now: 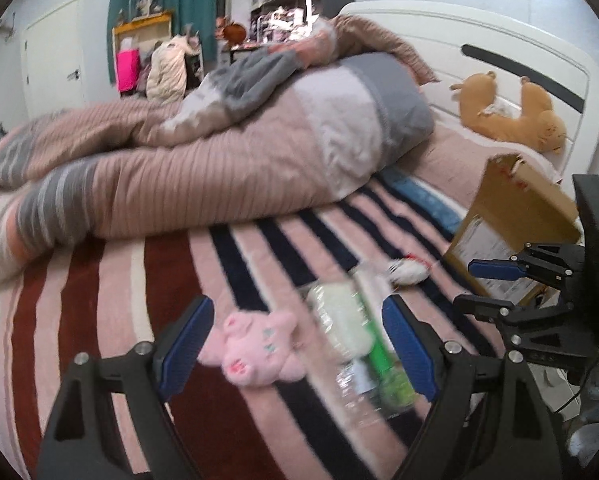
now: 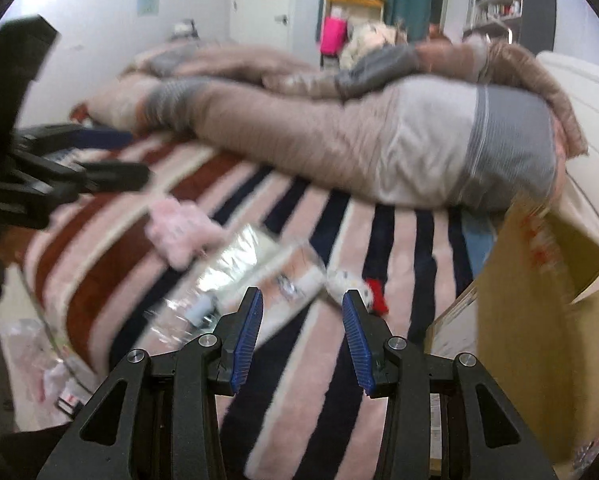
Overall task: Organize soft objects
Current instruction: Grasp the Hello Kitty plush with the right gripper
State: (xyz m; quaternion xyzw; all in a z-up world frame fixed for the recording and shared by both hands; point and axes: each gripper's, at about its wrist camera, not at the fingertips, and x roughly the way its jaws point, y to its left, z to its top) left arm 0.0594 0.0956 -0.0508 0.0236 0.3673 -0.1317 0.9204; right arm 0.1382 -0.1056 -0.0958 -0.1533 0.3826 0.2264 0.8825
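A small pink plush (image 1: 255, 350) lies on the striped blanket (image 1: 111, 280), between the wide-open fingers of my left gripper (image 1: 297, 312), which hovers above it without touching. Beside it rests a clear plastic packet (image 1: 351, 320) with green print. A white plush with a red bit (image 1: 407, 272) lies farther off near the cardboard box (image 1: 515, 208). In the right wrist view my right gripper (image 2: 302, 300) stands partly open and holds nothing, just short of the white and red plush (image 2: 359, 284); the packet (image 2: 243, 268) and pink plush (image 2: 179, 232) lie to its left.
A rolled duvet (image 1: 219, 168) fills the back of the bed. A brown teddy bear (image 1: 511, 116) leans on the white headboard (image 1: 499, 52). The open cardboard box (image 2: 539, 320) stands at the bed's right edge. Litter lies on the floor (image 2: 31, 352) at left.
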